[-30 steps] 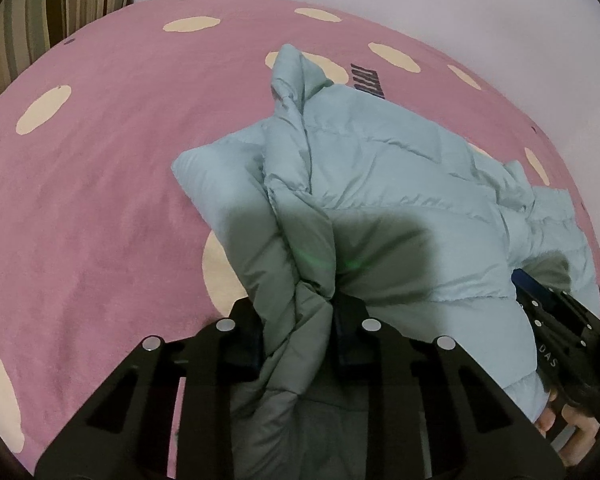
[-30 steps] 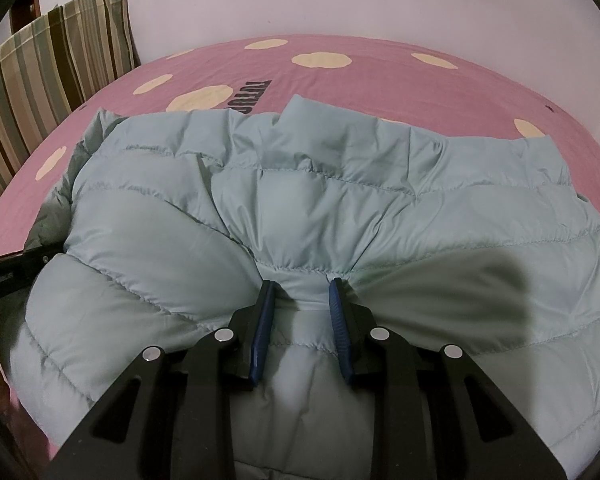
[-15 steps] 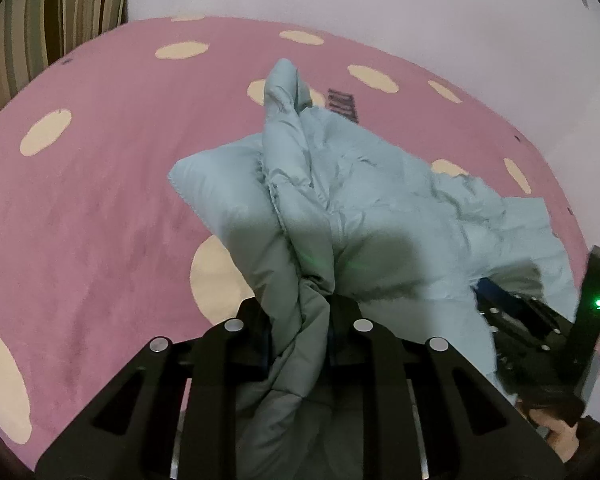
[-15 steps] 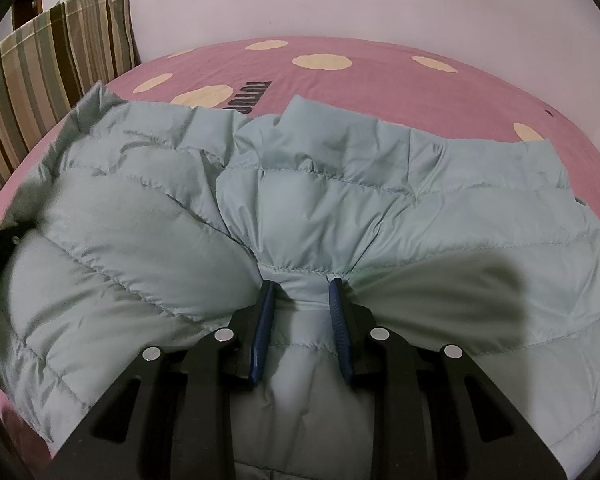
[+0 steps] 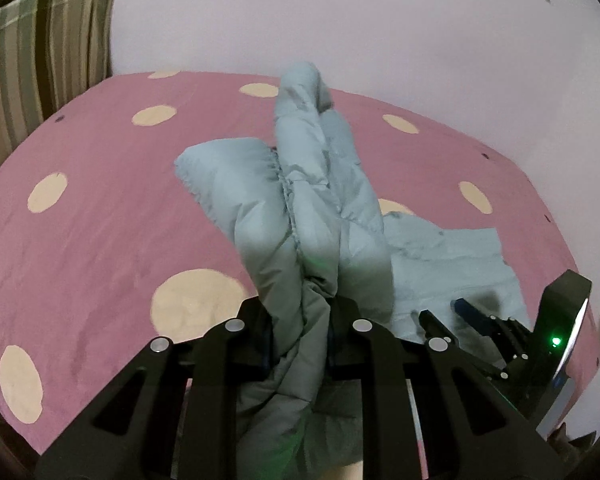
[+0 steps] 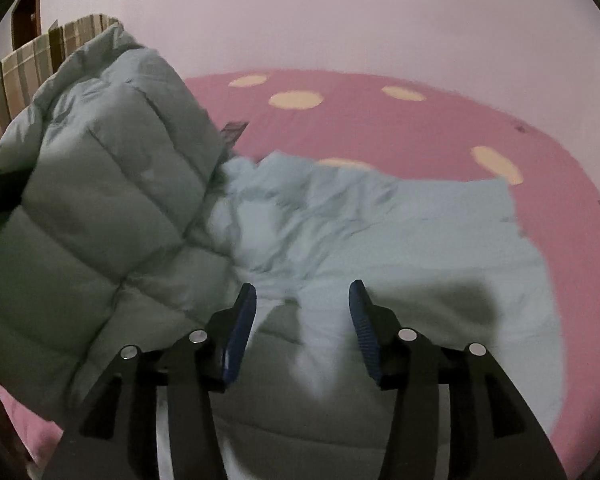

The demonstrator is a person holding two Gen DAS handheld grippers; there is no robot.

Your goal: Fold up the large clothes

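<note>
Fold of the puffy pale-blue quilted jacket [image 6: 380, 240] only just begun on the pink bed cover with cream dots [image 5: 100, 208]
Left claw [image 5: 300, 332] clenches one side, lifted up; right claw [image 6: 302, 320] is opening, pinching nothing, most folding left

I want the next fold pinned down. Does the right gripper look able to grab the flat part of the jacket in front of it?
Probably yes: the right gripper is opening just above the jacket, with nothing between them.

The left gripper [image 5: 300, 332] has lifted the jacket's [image 5: 320, 200] side; the right gripper's [image 6: 302, 320] jaws are opening.
</note>
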